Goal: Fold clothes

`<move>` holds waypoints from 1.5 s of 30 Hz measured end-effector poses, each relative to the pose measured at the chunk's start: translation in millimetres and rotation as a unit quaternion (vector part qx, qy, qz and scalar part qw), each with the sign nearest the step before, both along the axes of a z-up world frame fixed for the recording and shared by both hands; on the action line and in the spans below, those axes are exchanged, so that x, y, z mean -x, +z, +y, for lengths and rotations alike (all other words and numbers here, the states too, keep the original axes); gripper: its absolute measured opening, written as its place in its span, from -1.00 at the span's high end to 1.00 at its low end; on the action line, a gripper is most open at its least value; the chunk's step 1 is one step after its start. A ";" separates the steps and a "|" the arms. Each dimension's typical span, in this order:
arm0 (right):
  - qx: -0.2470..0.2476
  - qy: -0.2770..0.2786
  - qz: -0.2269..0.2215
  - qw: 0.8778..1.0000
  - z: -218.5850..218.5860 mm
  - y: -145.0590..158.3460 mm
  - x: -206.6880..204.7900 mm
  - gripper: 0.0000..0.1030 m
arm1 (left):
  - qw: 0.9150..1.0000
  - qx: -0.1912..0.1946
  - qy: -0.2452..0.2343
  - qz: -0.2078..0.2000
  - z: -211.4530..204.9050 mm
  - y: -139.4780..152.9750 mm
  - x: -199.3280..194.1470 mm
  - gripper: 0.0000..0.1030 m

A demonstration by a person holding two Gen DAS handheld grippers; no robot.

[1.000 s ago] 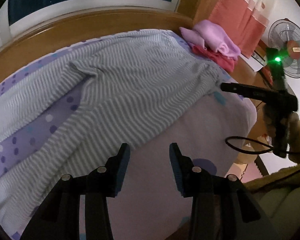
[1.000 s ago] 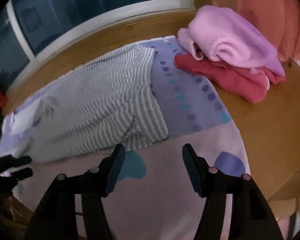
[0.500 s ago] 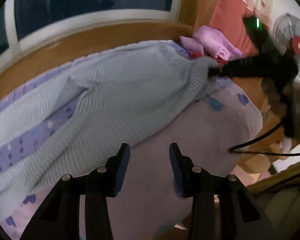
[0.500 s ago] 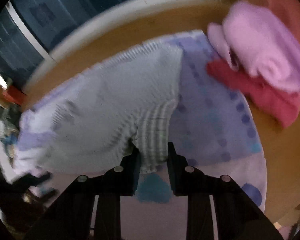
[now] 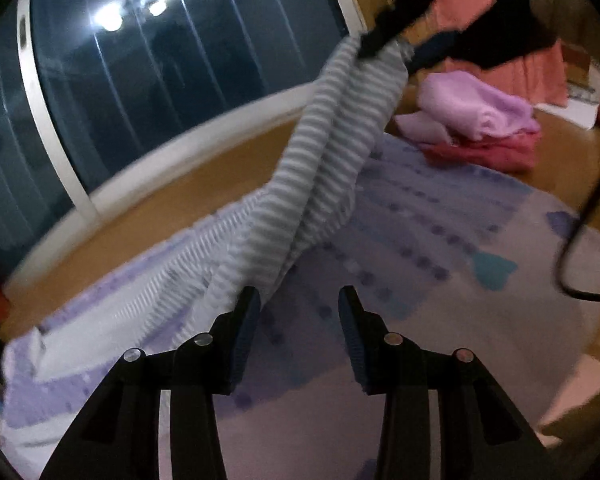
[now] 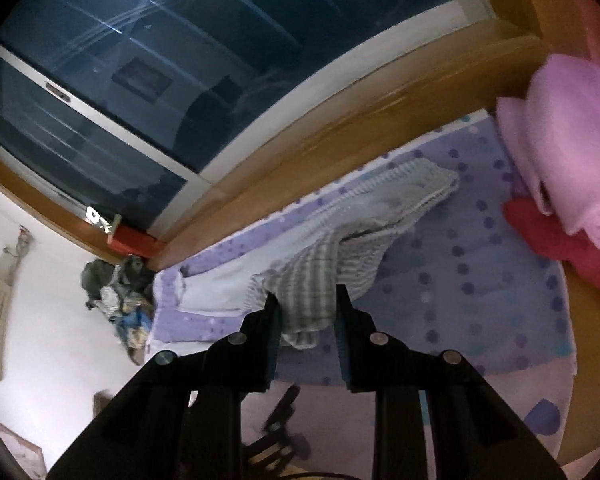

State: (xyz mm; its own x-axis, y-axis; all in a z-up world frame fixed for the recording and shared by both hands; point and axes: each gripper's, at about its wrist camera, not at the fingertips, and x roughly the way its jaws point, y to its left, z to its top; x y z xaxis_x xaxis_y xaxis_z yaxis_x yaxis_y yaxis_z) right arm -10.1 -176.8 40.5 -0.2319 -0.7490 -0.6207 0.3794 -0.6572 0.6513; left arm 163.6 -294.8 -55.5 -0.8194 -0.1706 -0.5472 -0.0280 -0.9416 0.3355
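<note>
A grey-and-white striped garment (image 5: 324,168) hangs in a long drape from my right gripper (image 5: 384,40), seen high in the left wrist view; its lower part trails on the purple dotted sheet (image 5: 440,216). In the right wrist view the right gripper (image 6: 305,312) is shut on a bunched edge of the striped garment (image 6: 312,284), the rest lying across the purple dotted sheet (image 6: 460,264) below. My left gripper (image 5: 298,320) is open above the sheet with nothing between its fingers, just right of the hanging cloth.
A folded lilac garment (image 5: 476,108) lies on a red one (image 5: 496,152) at the sheet's far right, on the wooden ledge (image 5: 148,208) under a dark window (image 5: 160,72). A black cable (image 5: 576,240) hangs at right. A heap of clothes (image 6: 116,288) sits far left.
The right gripper closed on the striped garment's edge and lifted it well above the sheet, pulling the cloth into a hanging drape. The left gripper swung right, still open.
</note>
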 end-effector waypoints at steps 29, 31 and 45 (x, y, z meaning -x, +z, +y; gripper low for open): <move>-0.060 0.133 0.060 0.988 26.1 13.2 -1.6 0.55 | 0.998 0.020 0.001 -0.059 19.3 39.8 17.4 0.97; -0.071 0.136 0.061 0.986 42.1 10.0 -4.5 0.54 | 0.994 -0.034 -0.042 -0.095 18.5 60.6 -2.2 0.97; -0.289 0.107 0.107 0.945 76.7 -115.1 -46.0 0.52 | 0.900 -0.225 -0.165 -0.335 51.6 29.5 -16.8 0.96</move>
